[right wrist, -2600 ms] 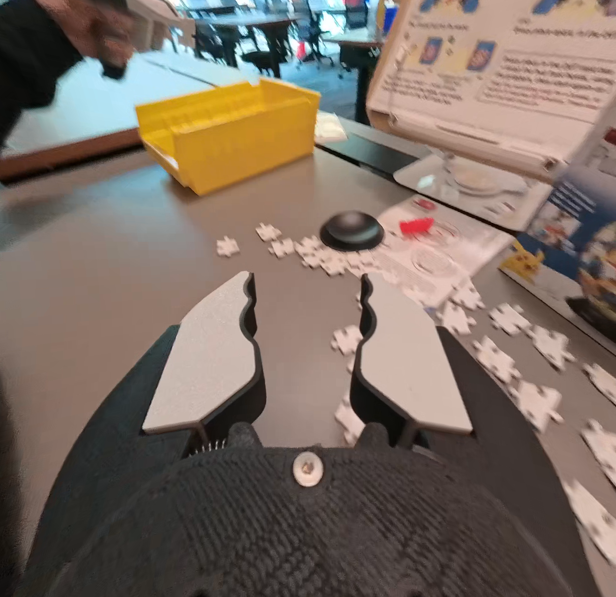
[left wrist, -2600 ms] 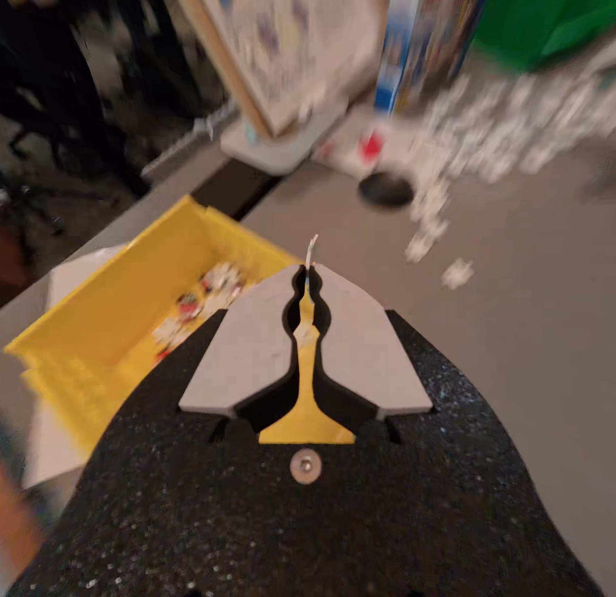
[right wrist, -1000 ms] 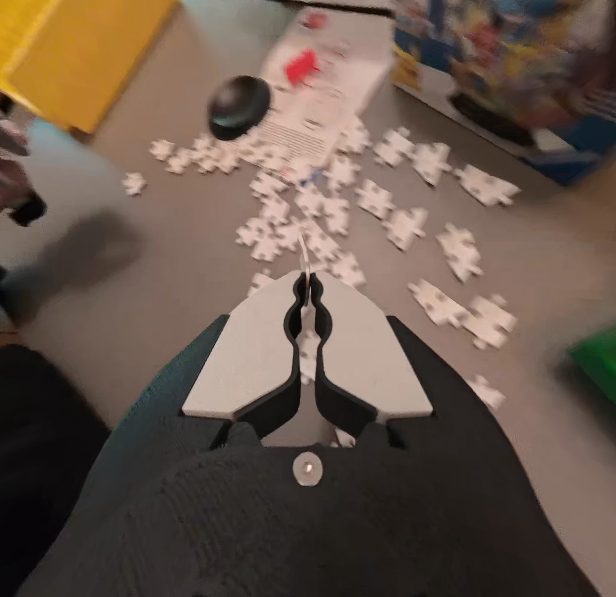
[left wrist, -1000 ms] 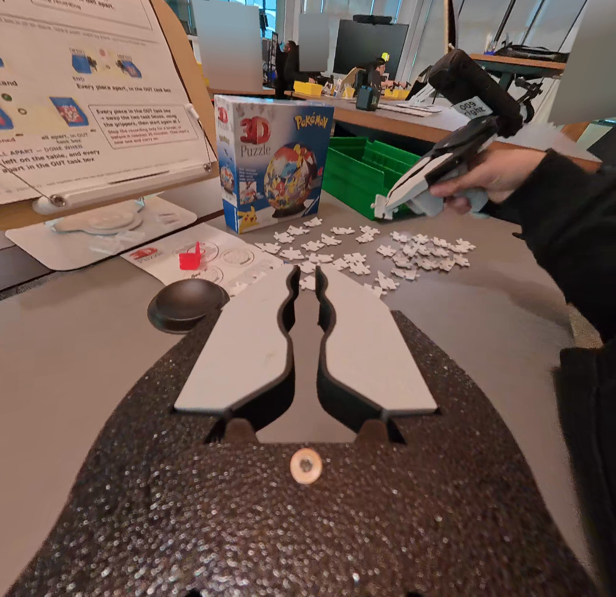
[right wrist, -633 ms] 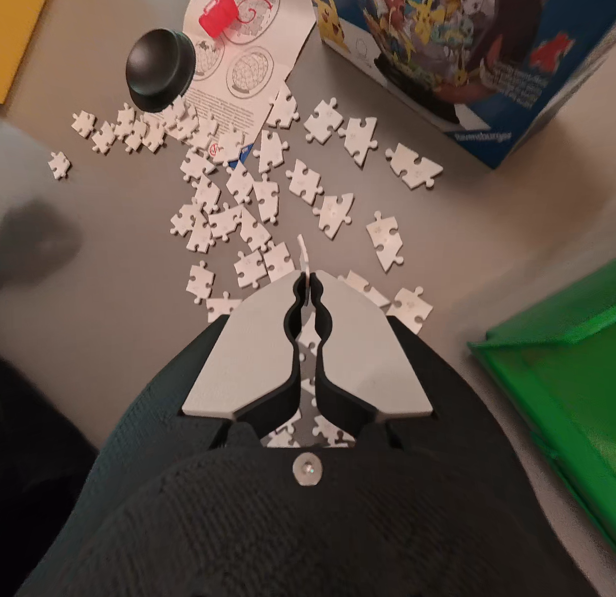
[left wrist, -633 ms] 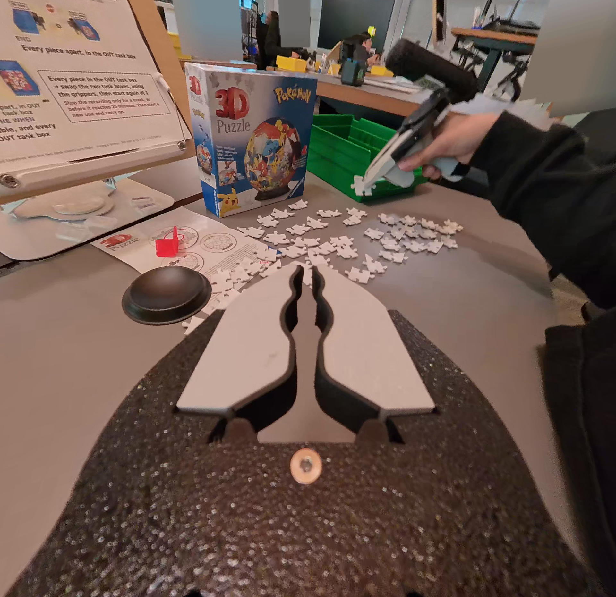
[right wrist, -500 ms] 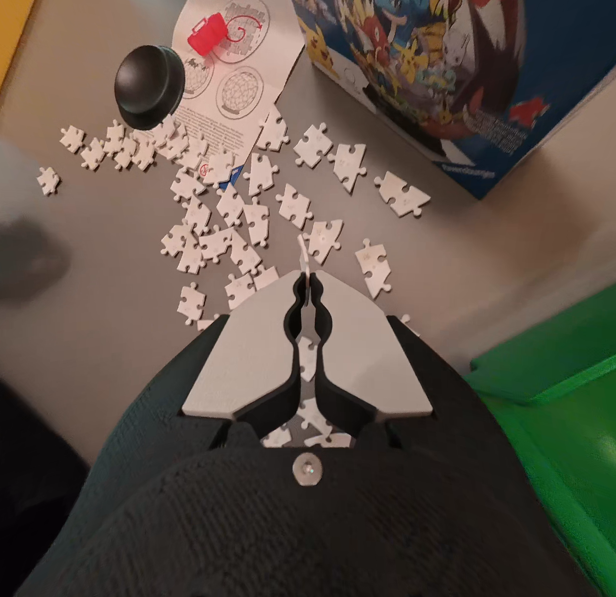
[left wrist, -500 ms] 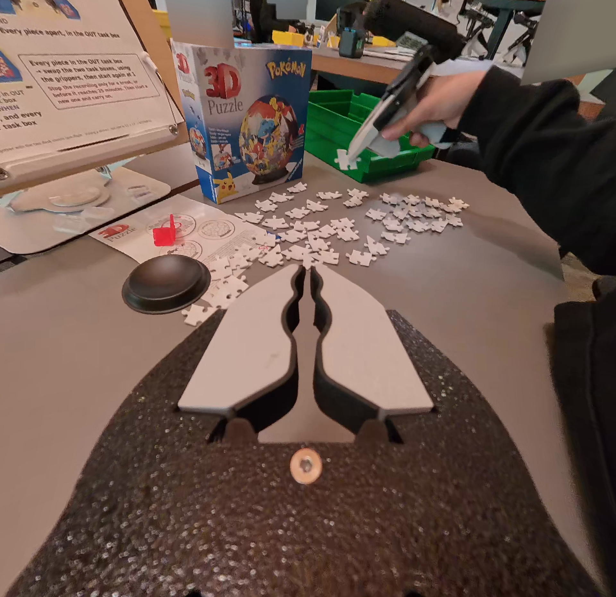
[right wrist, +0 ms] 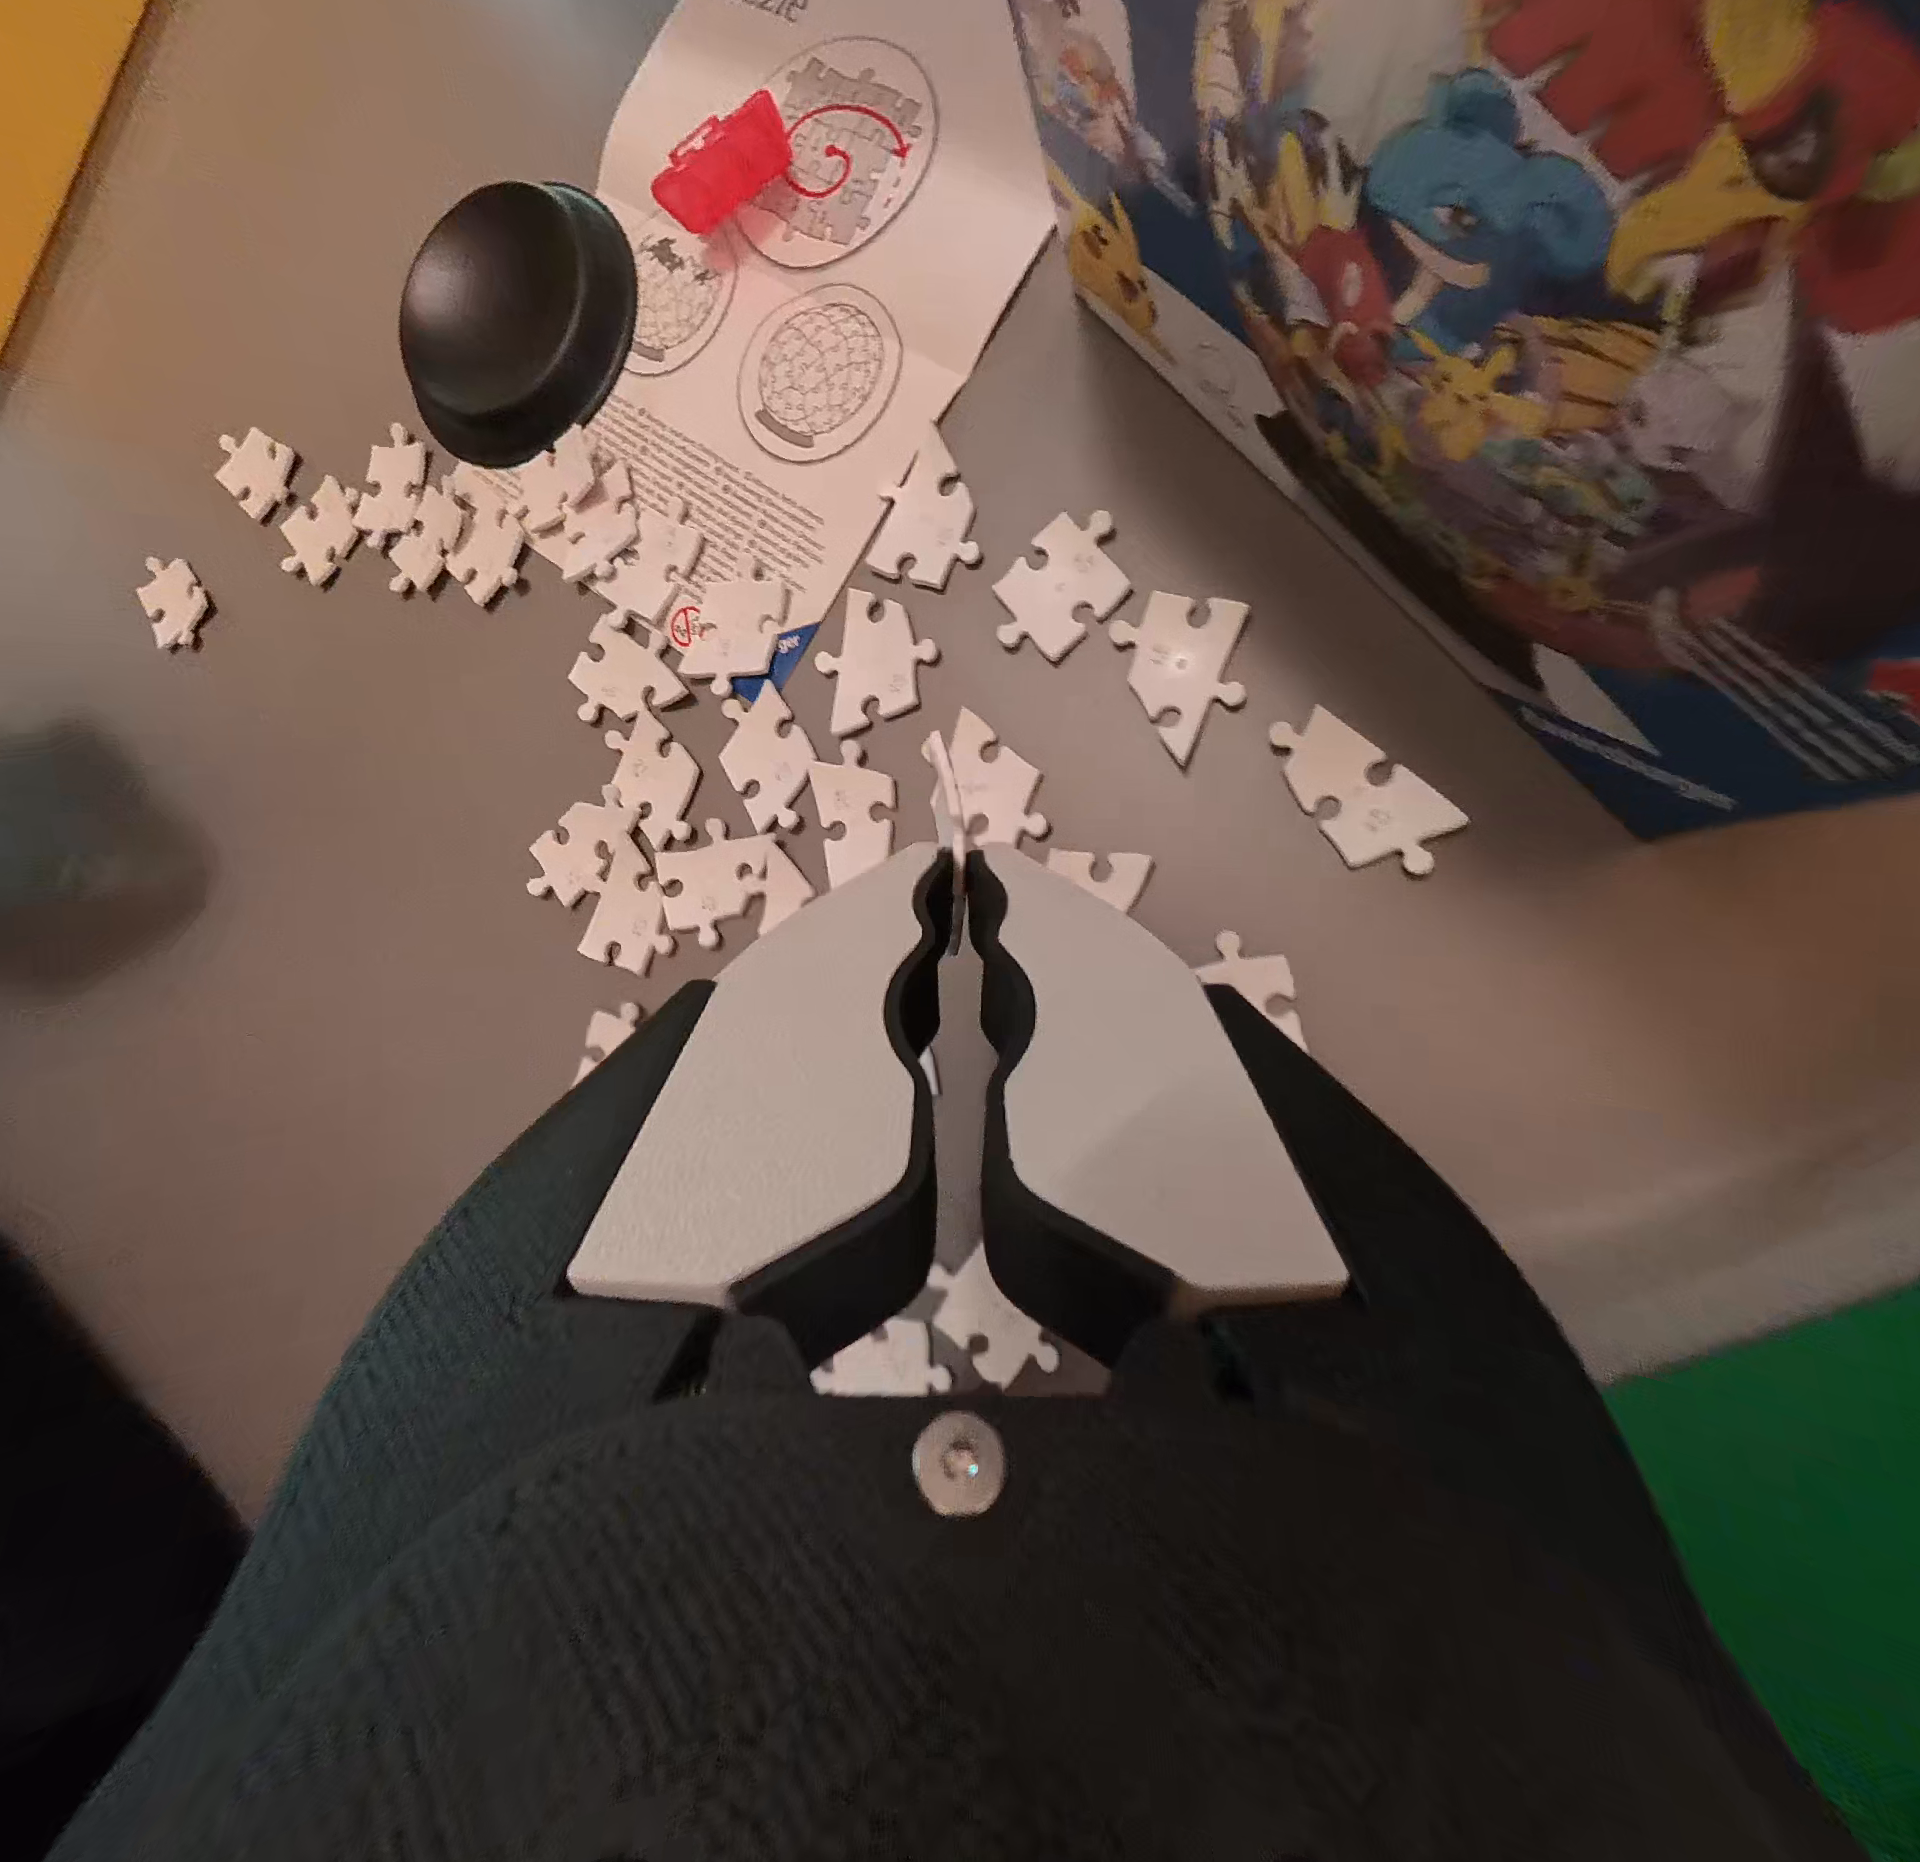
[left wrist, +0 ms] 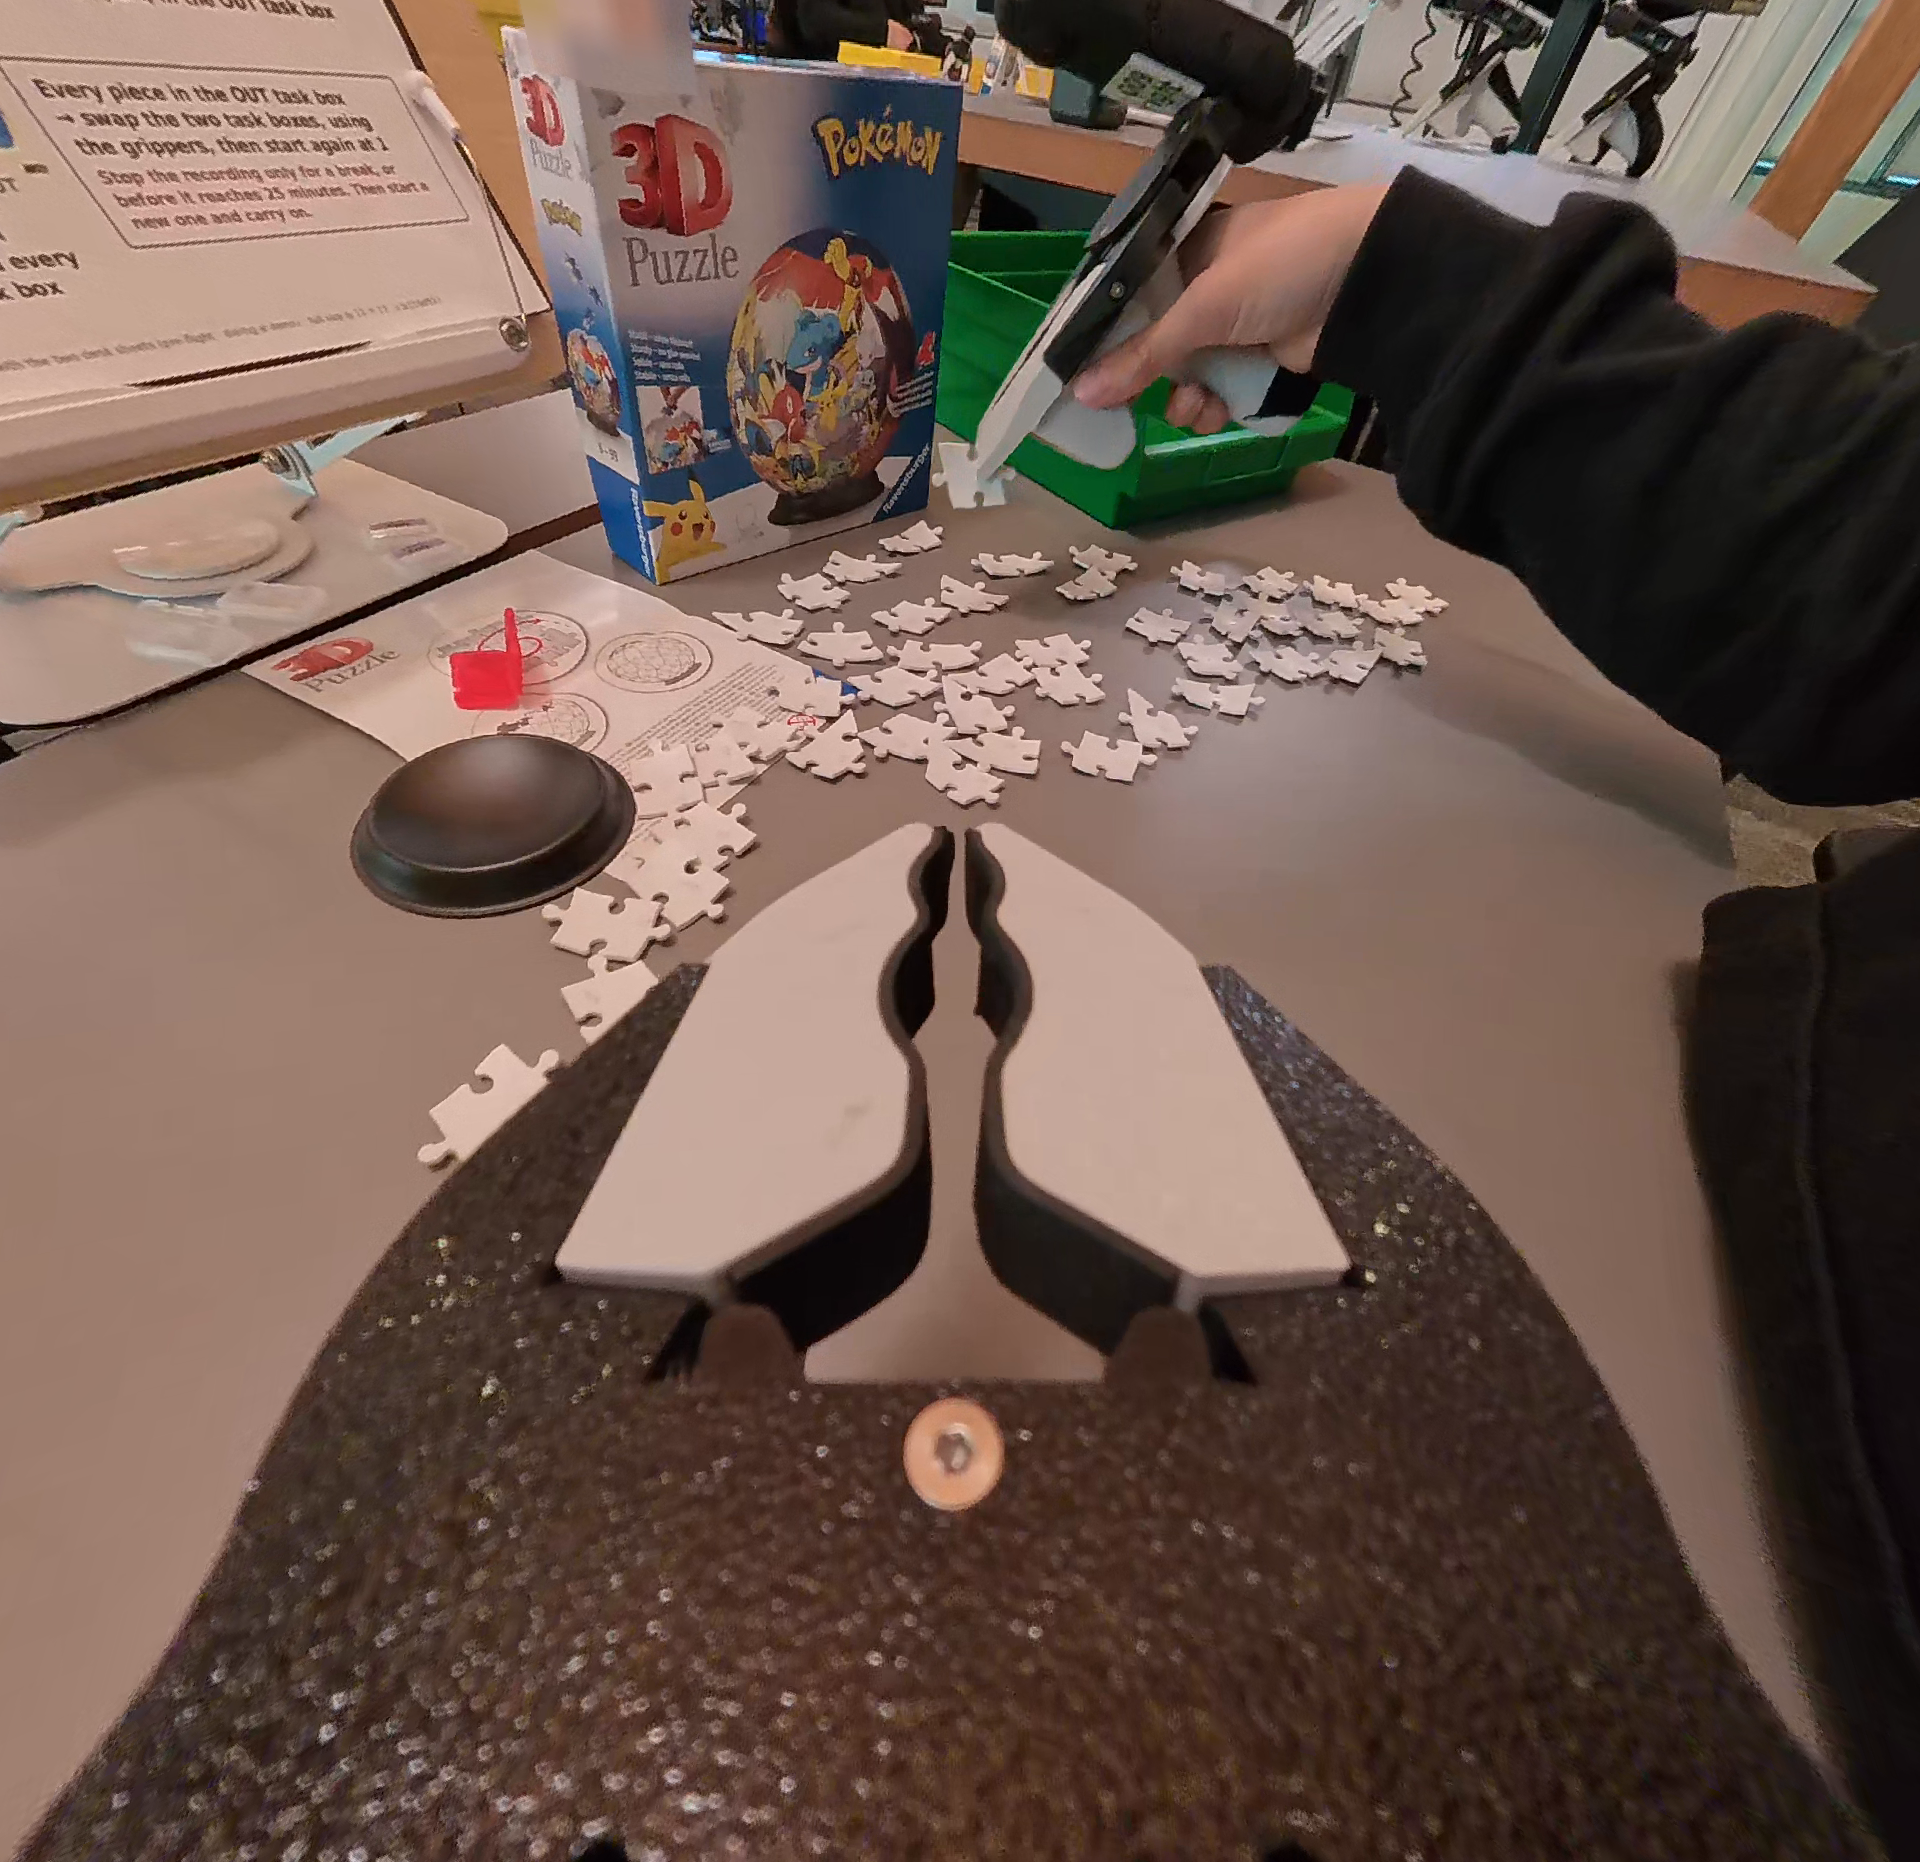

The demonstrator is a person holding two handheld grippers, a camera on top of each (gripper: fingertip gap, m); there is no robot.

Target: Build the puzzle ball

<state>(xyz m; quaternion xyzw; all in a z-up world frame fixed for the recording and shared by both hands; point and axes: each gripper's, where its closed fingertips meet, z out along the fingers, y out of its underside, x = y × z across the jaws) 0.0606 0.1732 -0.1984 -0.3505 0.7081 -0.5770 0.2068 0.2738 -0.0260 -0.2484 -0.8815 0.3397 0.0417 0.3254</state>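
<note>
Several white puzzle pieces [left wrist: 935, 669] lie face down on the grey table; they also show in the right wrist view [right wrist: 769, 752]. My right gripper [right wrist: 956, 862] is shut on one white piece [right wrist: 948, 804], held edge-on above the scatter. In the left wrist view the right gripper [left wrist: 982, 462] holds that piece [left wrist: 966, 477] in the air in front of the puzzle box [left wrist: 769, 337]. My left gripper [left wrist: 958, 836] is shut and empty, low over bare table near the black round stand [left wrist: 494, 825].
An instruction leaflet [left wrist: 644, 669] with a small red plastic part [left wrist: 483, 669] lies beside the stand. A green bin [left wrist: 1143, 462] stands behind the pieces, a tilted document holder [left wrist: 239, 202] at the far left. A yellow bin corner [right wrist: 62, 46] shows at the right wrist view's top left.
The left gripper, earlier shut on a piece over the yellow bin, is now empty and faces the pieces. The right gripper, earlier open, closed on a piece and raised it toward the box.
</note>
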